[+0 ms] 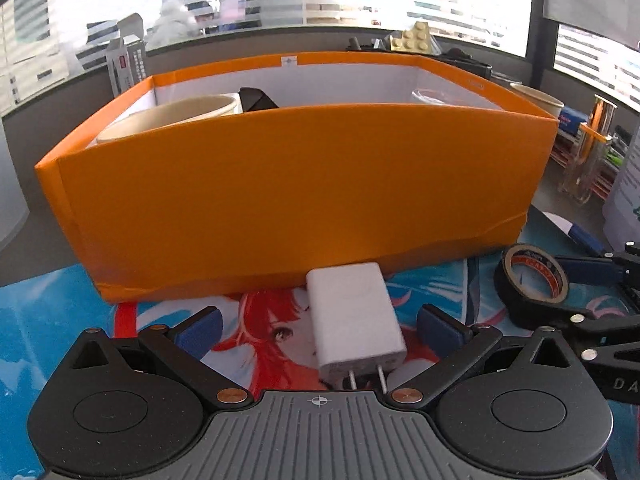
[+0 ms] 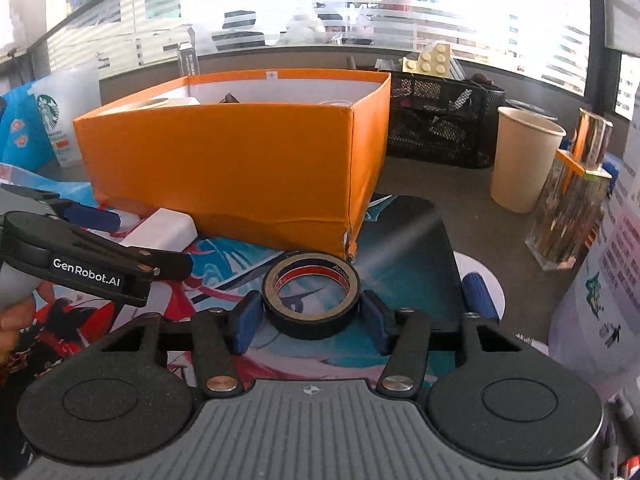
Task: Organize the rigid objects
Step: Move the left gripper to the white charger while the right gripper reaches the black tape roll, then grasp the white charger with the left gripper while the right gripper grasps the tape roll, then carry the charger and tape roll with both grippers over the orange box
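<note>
My left gripper (image 1: 318, 326) is spread wide around the white charger plug (image 1: 354, 318), both blue pads clear of its sides; the plug lies flat on the printed mat (image 1: 48, 312), prongs toward me, its far end touching the orange box (image 1: 280, 192) at twelve o'clock. My right gripper (image 2: 310, 318) has its blue pads (image 2: 245, 322) pinching the roll of black tape (image 2: 311, 300), which rests on the mat just below the box's near corner. Inside the box, a cream cup (image 1: 180, 114) sits at ten o'clock. A paper cup (image 2: 524, 156) stands at two o'clock.
</note>
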Available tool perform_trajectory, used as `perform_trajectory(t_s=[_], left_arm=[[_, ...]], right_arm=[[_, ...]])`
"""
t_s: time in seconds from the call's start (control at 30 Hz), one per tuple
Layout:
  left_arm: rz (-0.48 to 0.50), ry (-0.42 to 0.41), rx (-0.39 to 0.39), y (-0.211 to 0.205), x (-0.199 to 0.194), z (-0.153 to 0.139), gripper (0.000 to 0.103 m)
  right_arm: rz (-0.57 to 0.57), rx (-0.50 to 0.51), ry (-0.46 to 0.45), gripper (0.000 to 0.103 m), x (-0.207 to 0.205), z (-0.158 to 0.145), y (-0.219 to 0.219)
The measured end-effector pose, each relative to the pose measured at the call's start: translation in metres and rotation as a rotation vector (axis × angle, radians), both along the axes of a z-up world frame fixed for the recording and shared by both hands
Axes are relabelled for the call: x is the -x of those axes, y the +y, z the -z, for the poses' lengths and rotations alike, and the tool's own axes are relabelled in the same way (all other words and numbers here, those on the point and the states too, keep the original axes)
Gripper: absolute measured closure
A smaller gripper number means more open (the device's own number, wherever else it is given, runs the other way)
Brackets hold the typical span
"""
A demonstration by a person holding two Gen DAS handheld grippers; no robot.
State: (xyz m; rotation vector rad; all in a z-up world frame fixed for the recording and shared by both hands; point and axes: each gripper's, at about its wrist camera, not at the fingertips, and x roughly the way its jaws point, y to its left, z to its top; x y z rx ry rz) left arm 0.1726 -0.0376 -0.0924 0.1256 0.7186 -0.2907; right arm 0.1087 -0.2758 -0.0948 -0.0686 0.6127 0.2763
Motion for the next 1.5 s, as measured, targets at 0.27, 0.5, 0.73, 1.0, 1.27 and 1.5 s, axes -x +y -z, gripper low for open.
perform_trajectory(t_s=[0.27, 0.5, 0.73, 1.0, 1.27, 1.5], left_arm=[[0.054, -0.045, 0.014, -0.008, 0.016, -0.004, 0.039], [0.079, -0.037, 0.034, -0.005, 0.038, -0.007, 0.066], [0.062, 0.005, 0.073, 0.011, 0.061, -0.011, 0.066], [0.031, -0.03, 0.091, 0.027, 0.082, -0.022, 0.066], [0.045, -0.091, 0.113, 0.034, 0.107, -0.042, 0.066], [0.044, -0.151, 0.135, 0.045, 0.122, -0.063, 0.066]], right_arm=[[0.03, -0.057, -0.002, 0.051, -0.002, 0.0, -0.011], [0.044, -0.091, -0.015, 0.051, 0.003, -0.003, -0.018], [0.019, -0.088, -0.035, 0.051, 0.015, -0.006, -0.012], [-0.016, -0.084, -0.056, 0.051, 0.04, -0.011, 0.001], [-0.015, -0.076, -0.091, 0.051, 0.064, -0.023, 0.005], [-0.02, -0.065, -0.155, 0.051, 0.079, -0.046, 0.011]])
